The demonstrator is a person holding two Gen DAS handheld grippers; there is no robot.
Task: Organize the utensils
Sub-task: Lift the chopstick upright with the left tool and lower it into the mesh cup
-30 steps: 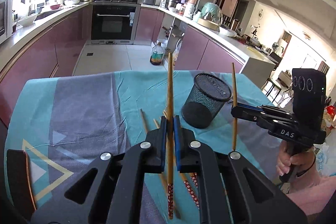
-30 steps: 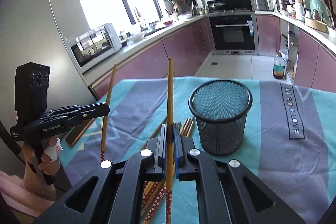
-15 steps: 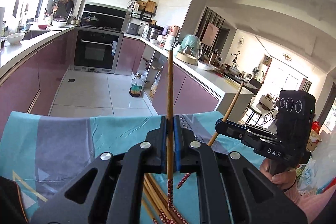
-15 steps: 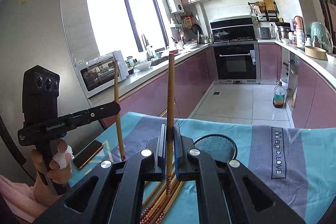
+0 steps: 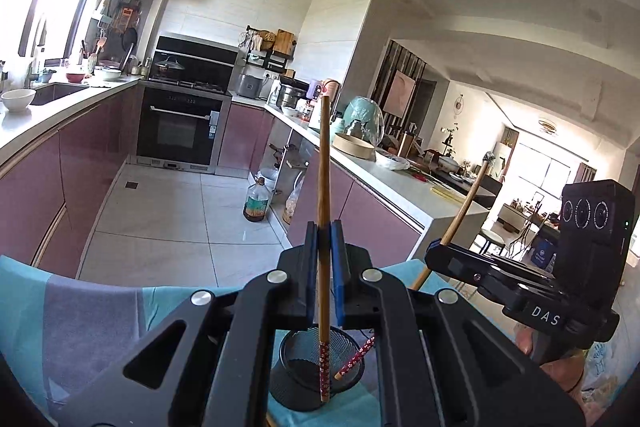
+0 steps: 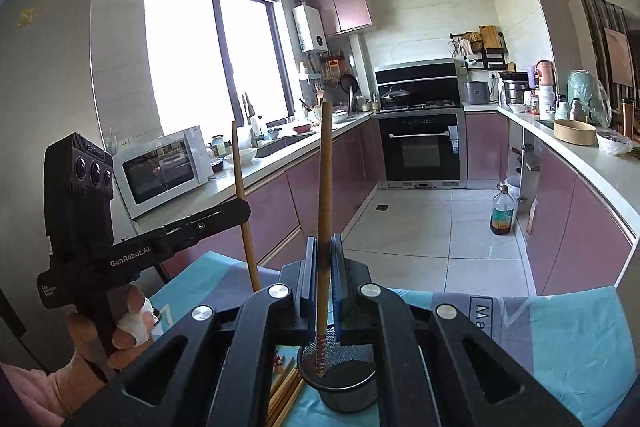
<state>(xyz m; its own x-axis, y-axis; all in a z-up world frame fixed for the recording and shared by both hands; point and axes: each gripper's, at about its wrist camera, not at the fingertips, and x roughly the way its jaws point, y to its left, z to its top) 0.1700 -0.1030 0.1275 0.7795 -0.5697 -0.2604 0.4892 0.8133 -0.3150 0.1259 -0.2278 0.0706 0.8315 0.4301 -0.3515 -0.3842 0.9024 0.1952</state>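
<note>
Wooden chopstick point(image 5: 323, 187) clamped between jaws.

Right gripper point(image 6: 322, 267) clamps 1 upright wooden chopstick point(image 6: 324, 187), its red patterned tip above the black mesh cup point(image 6: 344, 383) at 6 o'clock. Left gripper point(image 6: 244, 211), at 9 o'clock, pinches a second wooden chopstick point(image 6: 240, 167). Loose chopsticks point(image 6: 286, 387) lie beside the cup on the teal cloth point(image 6: 568, 339).

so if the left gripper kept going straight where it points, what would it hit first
Probably nothing on the table: the left gripper points out past the table's edge toward the kitchen floor and the oil bottle. Depth is hard to judge.
</note>
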